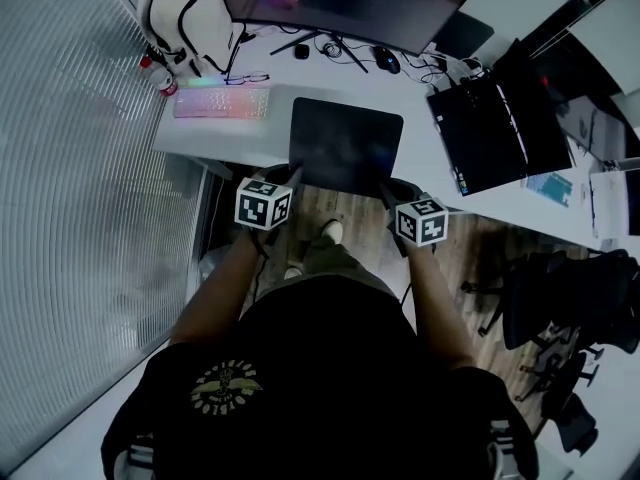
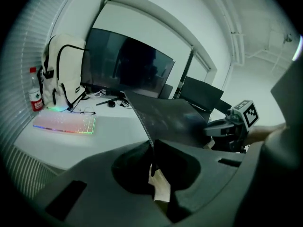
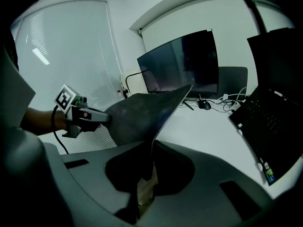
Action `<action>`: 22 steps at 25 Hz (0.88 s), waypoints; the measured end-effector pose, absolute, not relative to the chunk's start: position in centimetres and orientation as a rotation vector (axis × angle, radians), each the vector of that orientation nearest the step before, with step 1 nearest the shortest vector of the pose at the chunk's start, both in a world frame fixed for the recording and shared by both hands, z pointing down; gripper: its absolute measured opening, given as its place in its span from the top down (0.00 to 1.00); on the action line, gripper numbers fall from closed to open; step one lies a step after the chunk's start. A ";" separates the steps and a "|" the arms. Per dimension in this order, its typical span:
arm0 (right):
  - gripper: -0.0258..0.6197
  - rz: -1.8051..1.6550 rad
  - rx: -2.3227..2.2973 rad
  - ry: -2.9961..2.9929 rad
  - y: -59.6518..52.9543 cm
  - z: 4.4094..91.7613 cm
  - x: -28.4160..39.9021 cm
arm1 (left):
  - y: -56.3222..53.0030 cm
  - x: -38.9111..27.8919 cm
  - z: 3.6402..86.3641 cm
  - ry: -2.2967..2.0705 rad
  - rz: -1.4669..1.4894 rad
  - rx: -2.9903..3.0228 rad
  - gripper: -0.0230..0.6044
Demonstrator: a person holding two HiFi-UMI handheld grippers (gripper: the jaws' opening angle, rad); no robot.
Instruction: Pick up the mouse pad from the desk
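Note:
The dark square mouse pad [image 1: 345, 145] hangs in the air above the near edge of the white desk [image 1: 260, 138], lifted by its two near corners. My left gripper [image 1: 288, 181] is shut on the pad's near left corner, and the thin pad edge [image 2: 142, 122] runs out from between its jaws. My right gripper [image 1: 388, 190] is shut on the near right corner, where the pad [image 3: 147, 112] curves up away from the jaws. Each gripper view shows the other gripper [image 2: 232, 126] [image 3: 78, 115] across the pad.
A lit keyboard [image 1: 222, 102] lies at the desk's left, with a white backpack [image 1: 185, 13] and a red-capped bottle [image 2: 35, 96] behind it. A curved monitor [image 1: 340, 3], a mouse [image 1: 387, 61], cables and an open laptop [image 1: 500, 128] stand further back and right. Black chairs [image 1: 570, 308] stand on the floor at right.

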State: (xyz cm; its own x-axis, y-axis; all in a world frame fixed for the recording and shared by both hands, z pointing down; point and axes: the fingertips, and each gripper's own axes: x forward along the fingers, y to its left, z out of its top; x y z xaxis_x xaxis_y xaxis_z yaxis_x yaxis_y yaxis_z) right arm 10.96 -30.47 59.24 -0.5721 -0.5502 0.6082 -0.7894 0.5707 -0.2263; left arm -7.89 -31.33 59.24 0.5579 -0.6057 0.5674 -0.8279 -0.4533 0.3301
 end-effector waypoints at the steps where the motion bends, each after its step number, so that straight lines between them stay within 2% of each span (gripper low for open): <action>1: 0.94 0.656 1.080 -2.339 -30.6 58.4 10.8 | -31.3 -8.0 58.5 -1.147 0.495 2.224 0.93; 22: 0.94 0.279 1.151 -2.588 -29.6 41.0 7.6 | -30.5 -11.4 41.1 -1.372 0.346 2.538 0.93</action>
State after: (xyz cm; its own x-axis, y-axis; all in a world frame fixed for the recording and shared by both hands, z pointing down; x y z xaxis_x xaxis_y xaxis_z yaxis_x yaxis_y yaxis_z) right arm 7.61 -29.64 41.03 -0.6368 -0.6910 0.3420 -0.7480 0.6613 -0.0567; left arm -11.35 -30.49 41.07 0.5322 -0.7857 0.3153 -0.8414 -0.5323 0.0934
